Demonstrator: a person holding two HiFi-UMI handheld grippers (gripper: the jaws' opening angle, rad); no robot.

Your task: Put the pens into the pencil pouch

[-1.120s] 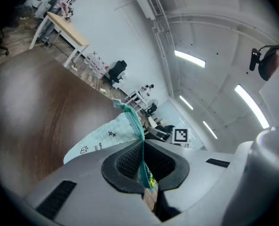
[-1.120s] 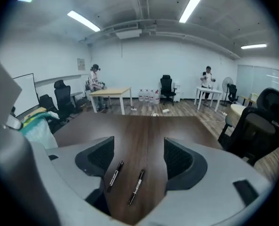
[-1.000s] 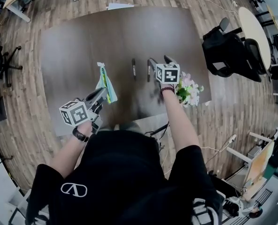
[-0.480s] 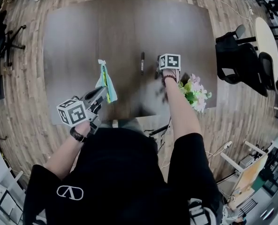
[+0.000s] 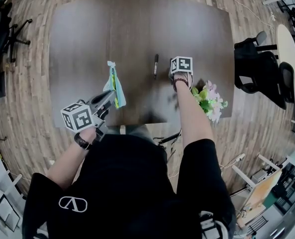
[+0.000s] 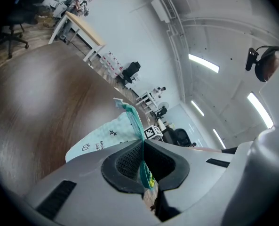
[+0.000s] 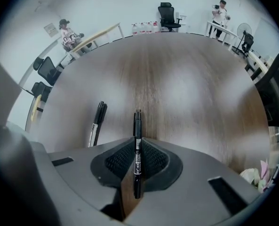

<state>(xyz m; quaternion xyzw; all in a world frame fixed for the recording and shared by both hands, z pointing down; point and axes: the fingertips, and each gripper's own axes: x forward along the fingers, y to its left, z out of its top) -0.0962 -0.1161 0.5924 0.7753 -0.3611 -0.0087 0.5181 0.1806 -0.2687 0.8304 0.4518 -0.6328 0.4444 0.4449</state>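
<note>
My right gripper [image 7: 137, 147] just closed on a thin, round pen [image 7: 138, 121], so it may slip out. My left gripper [image 6: 143, 147] pinches the pouch [image 6: 106, 138].

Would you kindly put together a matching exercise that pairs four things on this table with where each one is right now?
1 pencil pouch
2 centre pen
3 left pen
4 flowers

A lying loose on the table
B pinched in the left gripper
C by the table's right edge
D between the pads of the right gripper

Pairs: 1-B, 2-D, 3-A, 4-C. The right gripper's jaws have just been closing onto the centre pen.
</note>
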